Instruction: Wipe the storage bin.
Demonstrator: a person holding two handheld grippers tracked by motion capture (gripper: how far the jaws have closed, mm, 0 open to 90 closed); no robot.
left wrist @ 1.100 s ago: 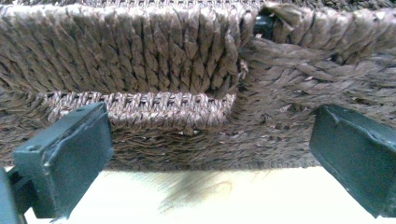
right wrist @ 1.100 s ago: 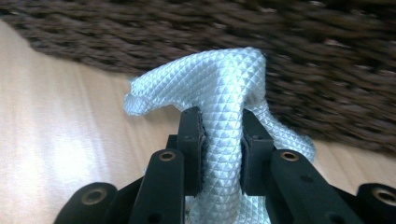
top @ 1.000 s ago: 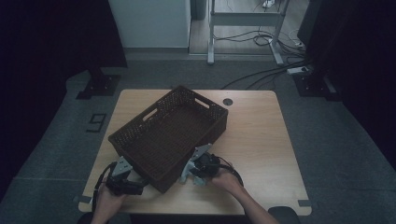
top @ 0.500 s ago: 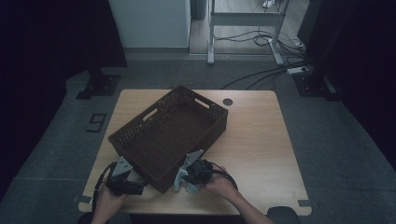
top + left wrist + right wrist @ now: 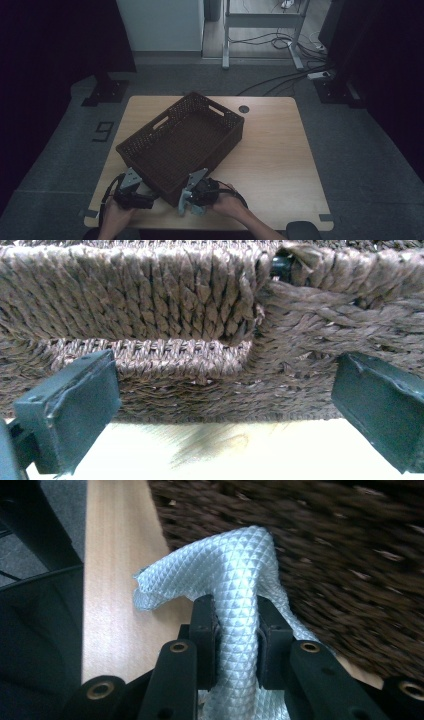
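A brown woven basket (image 5: 220,150) sits askew on the wooden table (image 5: 280,150). My right gripper (image 5: 189,199) is at the basket's near corner, shut on a pale blue quilted cloth (image 5: 186,207). In the right gripper view the cloth (image 5: 235,565) bulges up out of the right gripper (image 5: 237,625), close against the basket wall (image 5: 340,555). My left gripper (image 5: 142,192) rests at the near-left side of the basket. The left gripper (image 5: 225,415) is open, its jaws spread wide in front of the basket wall (image 5: 150,305) with nothing between them.
The near edge of the table (image 5: 210,222) lies just behind both hands. A small round cable hole (image 5: 243,108) is at the back of the table. Bare wood lies to the right of the basket. A dark floor with cables and stands surrounds the table.
My right gripper has slid left and slightly toward the person along the basket's near side, carrying the cloth. The left gripper and the basket have stayed put.
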